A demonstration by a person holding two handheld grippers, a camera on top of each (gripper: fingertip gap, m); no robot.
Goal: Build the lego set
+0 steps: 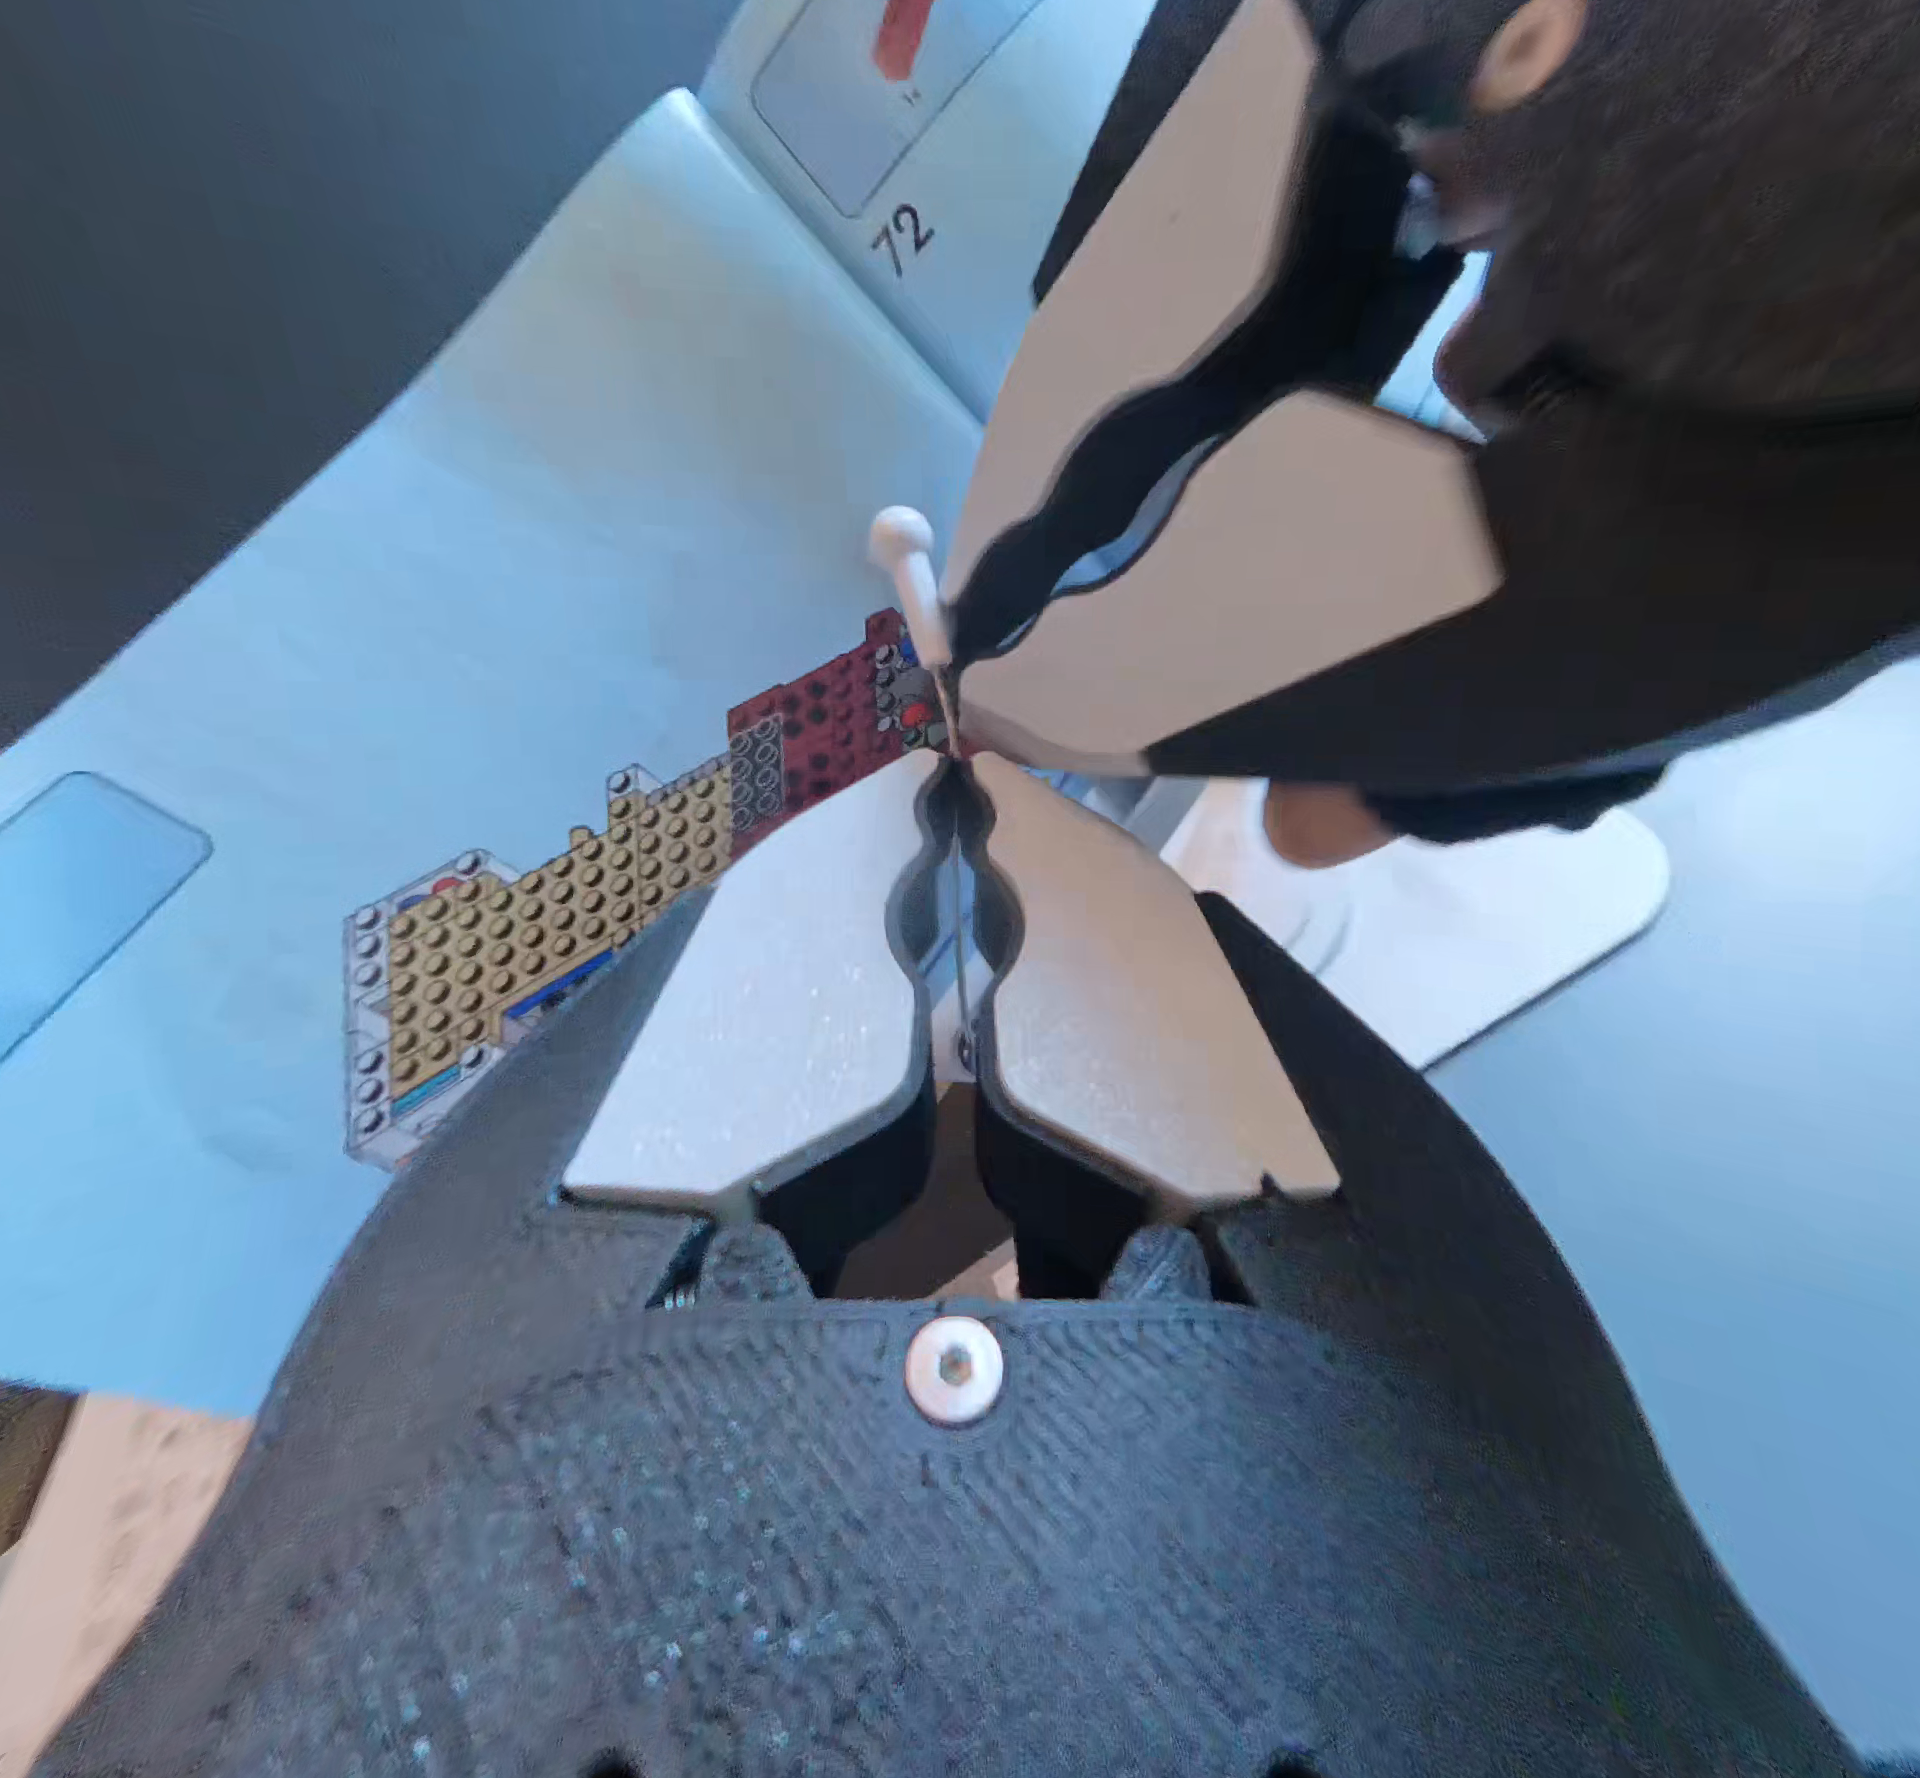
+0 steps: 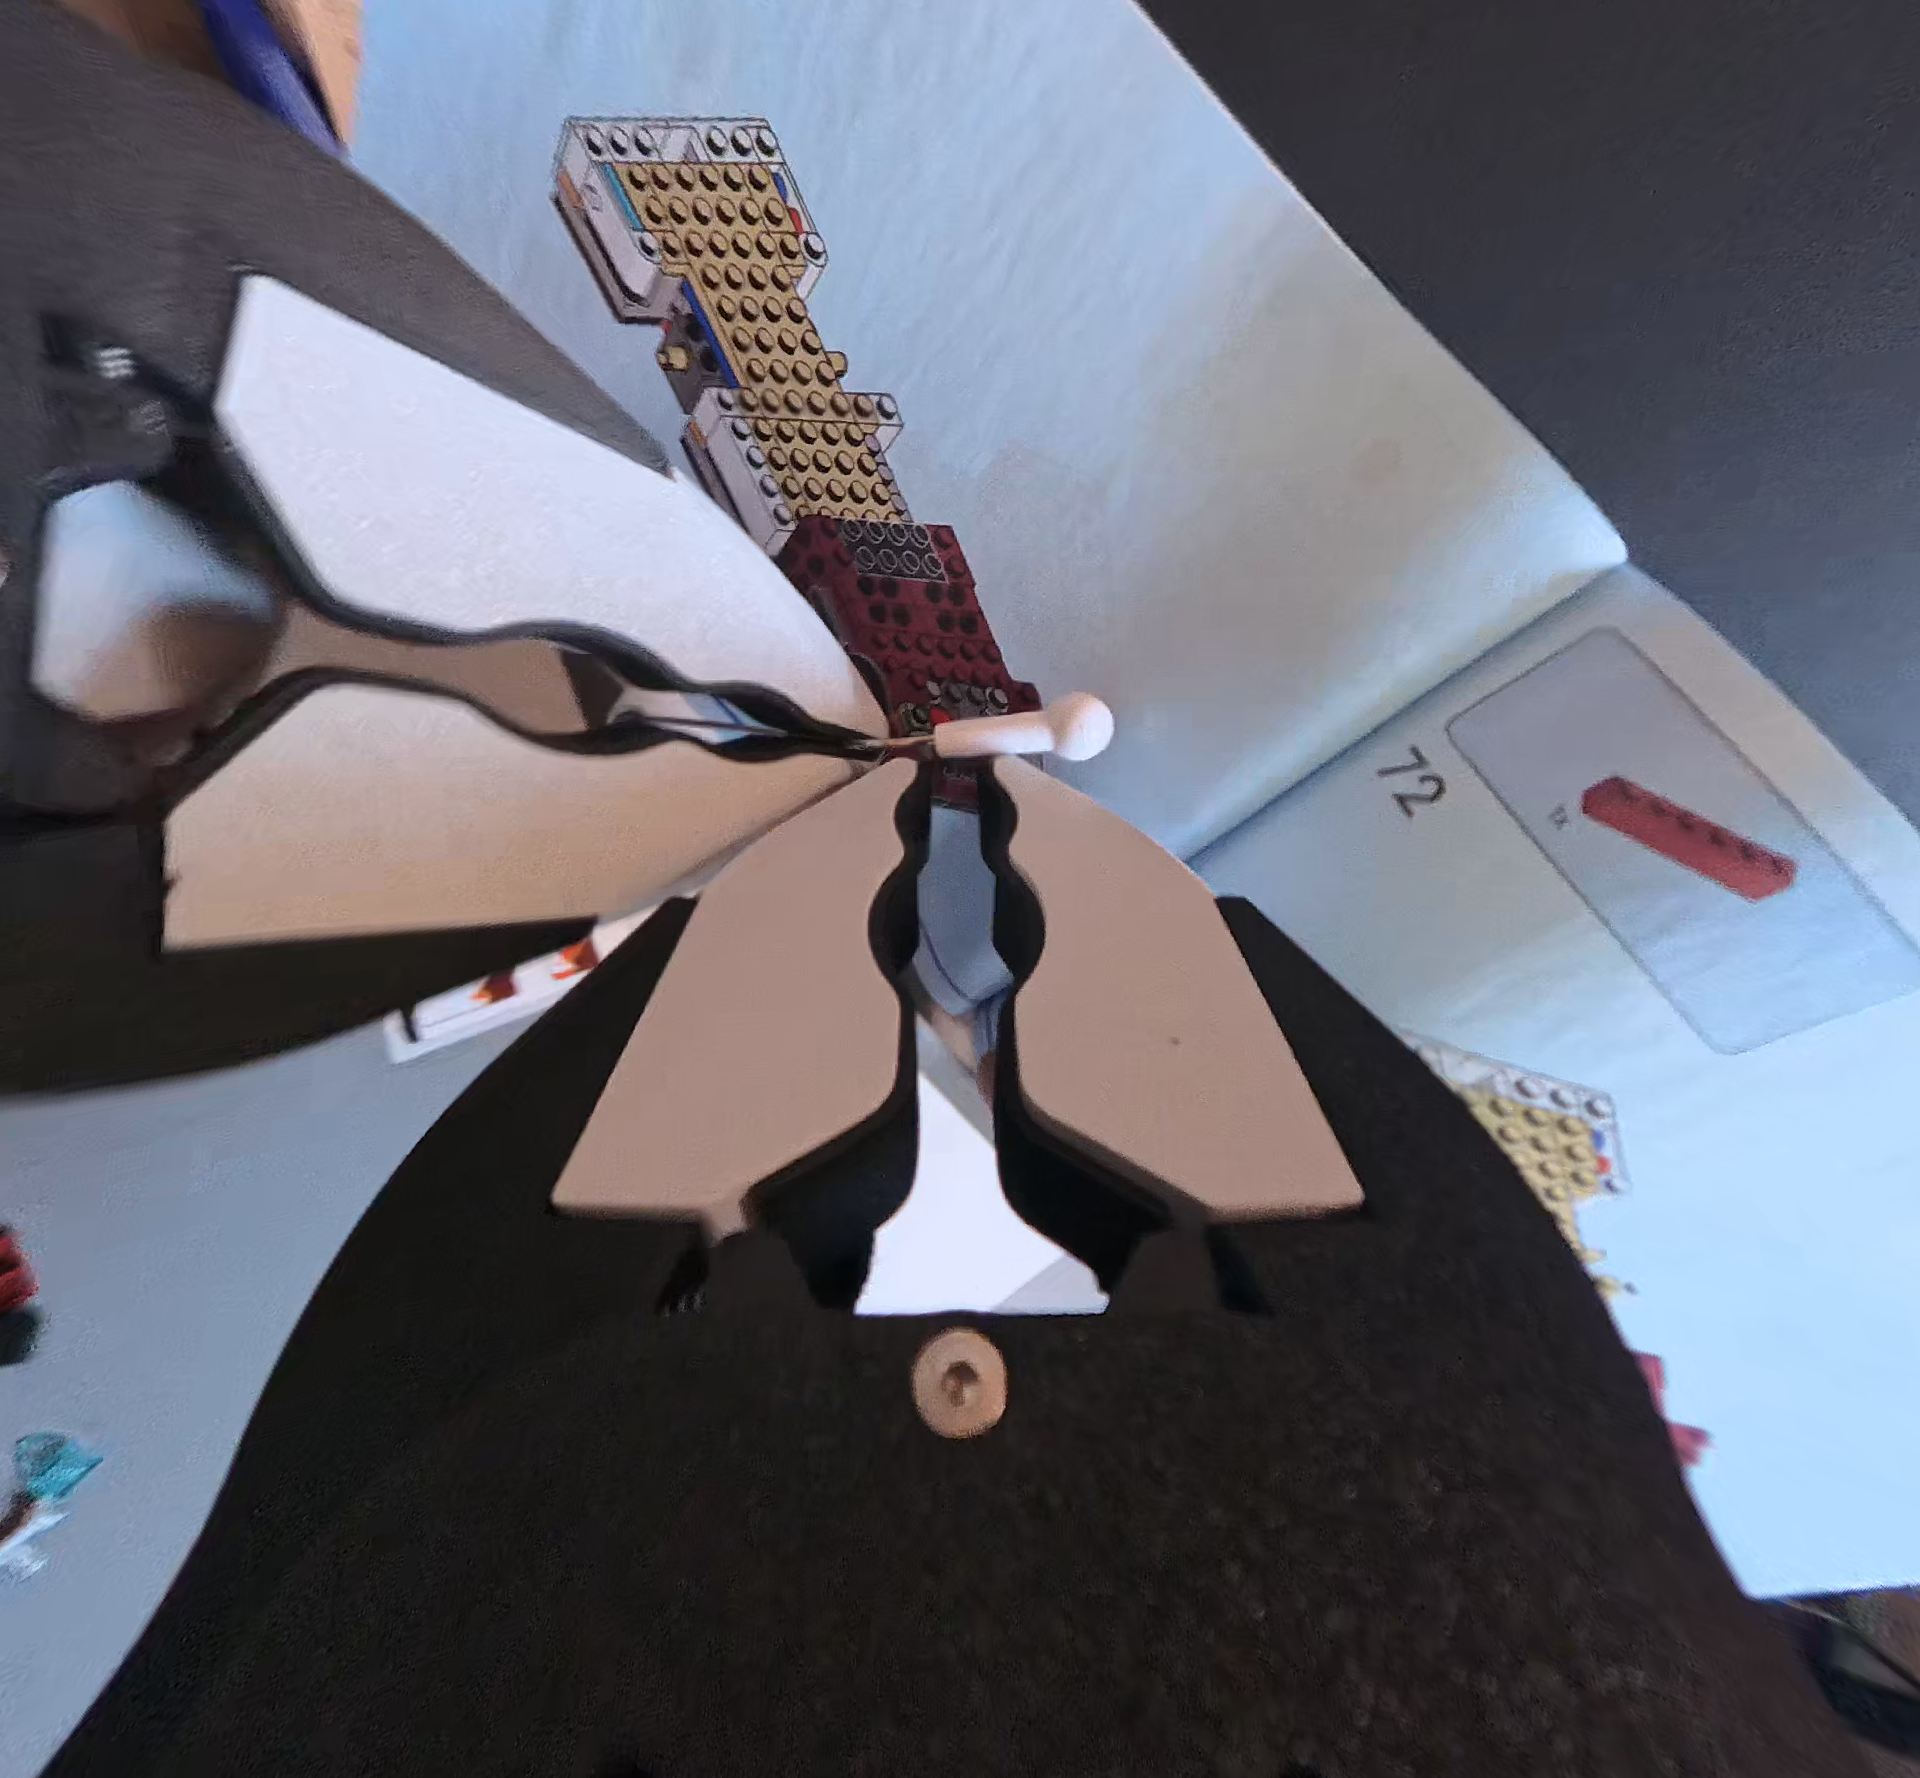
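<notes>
White ball-headed pin (image 2: 1023, 734) with thin metal shaft, pinched in the closed left gripper (image 1: 951, 772), above an open instruction booklet (image 2: 1195, 357). Right gripper (image 2: 954, 772) meets it tip-to-tip, jaws narrow; grip unclear.

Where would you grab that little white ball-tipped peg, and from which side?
Probably the white peg's straight shaft, with the pads closing across it, coming in square to its length. The ball end is round and likely to slip, and the thin wire at its tail is already pinched in the left hand-held gripper.
</notes>
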